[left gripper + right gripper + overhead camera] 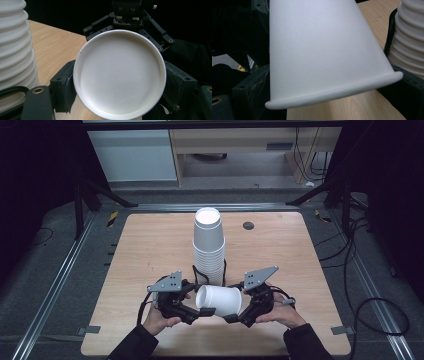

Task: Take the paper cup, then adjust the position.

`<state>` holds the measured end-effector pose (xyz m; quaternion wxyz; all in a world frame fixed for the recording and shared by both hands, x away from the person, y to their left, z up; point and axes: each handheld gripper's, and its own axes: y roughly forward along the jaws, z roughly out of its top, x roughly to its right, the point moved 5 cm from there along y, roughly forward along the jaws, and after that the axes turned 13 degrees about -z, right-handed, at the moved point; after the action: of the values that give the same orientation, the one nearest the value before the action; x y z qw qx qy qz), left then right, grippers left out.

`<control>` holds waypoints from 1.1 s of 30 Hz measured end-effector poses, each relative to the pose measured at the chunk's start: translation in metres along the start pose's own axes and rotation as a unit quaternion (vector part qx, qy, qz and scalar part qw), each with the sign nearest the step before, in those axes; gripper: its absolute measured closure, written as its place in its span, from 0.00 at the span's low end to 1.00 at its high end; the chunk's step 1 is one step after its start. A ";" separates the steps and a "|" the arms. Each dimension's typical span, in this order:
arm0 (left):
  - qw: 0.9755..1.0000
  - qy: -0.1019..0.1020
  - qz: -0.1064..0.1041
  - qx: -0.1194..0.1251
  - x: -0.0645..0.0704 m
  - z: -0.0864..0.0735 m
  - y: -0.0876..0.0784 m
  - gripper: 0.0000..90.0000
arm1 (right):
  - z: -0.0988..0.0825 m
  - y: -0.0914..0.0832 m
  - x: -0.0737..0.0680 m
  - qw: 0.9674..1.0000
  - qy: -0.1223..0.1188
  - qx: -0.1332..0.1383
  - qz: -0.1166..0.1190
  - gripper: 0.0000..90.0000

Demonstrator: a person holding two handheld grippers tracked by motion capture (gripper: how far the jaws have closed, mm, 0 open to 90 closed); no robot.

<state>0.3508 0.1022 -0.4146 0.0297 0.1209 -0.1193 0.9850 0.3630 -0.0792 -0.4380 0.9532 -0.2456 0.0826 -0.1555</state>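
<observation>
A single white paper cup lies sideways between the two grippers, low over the wooden table. Its base faces my left gripper, whose black pads press in on either side; that gripper is shut on the cup. The cup's rim points toward my right gripper, whose jaws clasp the wide end, so this gripper is shut on the cup too. Just behind stands a tall upside-down stack of white cups, also visible as the ribbed stack and stack.
A black wire holder rings the stack's foot, close behind both grippers. A small dark grommet sits in the table at the back right. Bare wood lies to the left and right of the stack. Black frame legs and cables surround the table.
</observation>
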 end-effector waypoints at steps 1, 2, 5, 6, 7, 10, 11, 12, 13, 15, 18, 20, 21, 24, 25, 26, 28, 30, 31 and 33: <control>1.000 0.001 0.001 0.000 0.000 0.000 0.000 0.25 | 0.000 0.000 0.000 1.000 0.001 0.001 0.001 0.05; 1.000 0.002 0.001 0.000 0.000 0.000 0.000 0.25 | 0.000 0.000 0.000 1.000 0.001 0.001 0.001 0.05; 1.000 0.000 -0.003 0.001 0.000 0.000 0.000 0.25 | 0.000 0.002 -0.001 1.000 0.003 0.004 0.005 0.06; 1.000 0.001 -0.003 0.000 0.000 0.000 0.000 0.25 | 0.000 0.003 -0.001 1.000 0.003 0.004 0.006 0.06; 1.000 0.000 -0.003 0.000 0.000 -0.001 0.000 0.25 | 0.000 0.003 -0.001 1.000 0.003 0.002 0.005 0.06; 1.000 0.001 -0.003 0.001 0.000 0.000 0.001 0.25 | 0.000 0.004 -0.002 1.000 0.002 0.002 0.006 0.06; 1.000 0.002 -0.003 0.002 0.000 0.000 0.001 0.25 | 0.000 0.004 -0.002 1.000 0.003 0.003 0.007 0.06; 1.000 0.001 -0.003 0.002 0.000 0.000 0.000 0.25 | 0.000 0.004 -0.001 1.000 0.002 0.004 0.006 0.06; 1.000 0.001 -0.003 0.002 0.000 0.000 0.000 0.26 | 0.000 0.004 -0.001 1.000 0.002 0.006 0.006 0.07; 1.000 0.001 -0.003 0.002 0.000 0.000 0.000 0.26 | 0.000 0.004 -0.001 1.000 0.001 0.008 0.006 0.07; 1.000 -0.001 -0.005 0.005 0.000 0.000 -0.001 0.26 | 0.001 0.003 -0.001 1.000 -0.002 0.009 0.004 0.08; 1.000 0.000 -0.005 0.004 0.000 0.000 -0.001 0.26 | 0.001 0.003 -0.001 1.000 -0.002 0.010 0.004 0.09; 1.000 0.000 -0.005 0.003 -0.001 0.000 -0.001 0.26 | 0.001 0.003 -0.001 1.000 -0.002 0.009 0.004 0.09; 1.000 -0.003 -0.007 0.006 -0.001 0.000 0.000 0.26 | 0.001 0.002 -0.001 1.000 -0.002 0.009 0.005 0.09; 1.000 -0.005 -0.007 0.005 -0.002 0.000 0.000 0.25 | 0.001 0.002 -0.001 1.000 -0.001 0.009 0.006 0.09; 1.000 -0.005 -0.005 0.006 -0.002 0.000 0.000 0.25 | 0.001 0.002 0.000 1.000 -0.001 0.009 0.006 0.10; 1.000 -0.007 -0.003 0.004 -0.002 0.000 0.000 0.25 | 0.001 0.002 0.000 1.000 -0.001 0.007 0.005 0.10; 1.000 -0.010 -0.002 0.000 -0.002 -0.001 0.001 0.25 | 0.000 0.002 0.001 1.000 -0.002 0.004 0.003 0.10; 1.000 -0.010 -0.001 -0.003 -0.002 -0.001 0.001 0.24 | -0.001 0.002 0.000 1.000 -0.003 0.002 0.005 0.10; 1.000 -0.013 -0.004 -0.004 -0.002 -0.001 0.001 0.23 | -0.003 0.002 0.000 1.000 -0.006 -0.007 0.002 0.10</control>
<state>0.3522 0.1014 -0.4157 0.0323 0.1339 -0.1230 0.9828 0.3634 -0.0785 -0.4414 0.9524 -0.2528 0.0778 -0.1518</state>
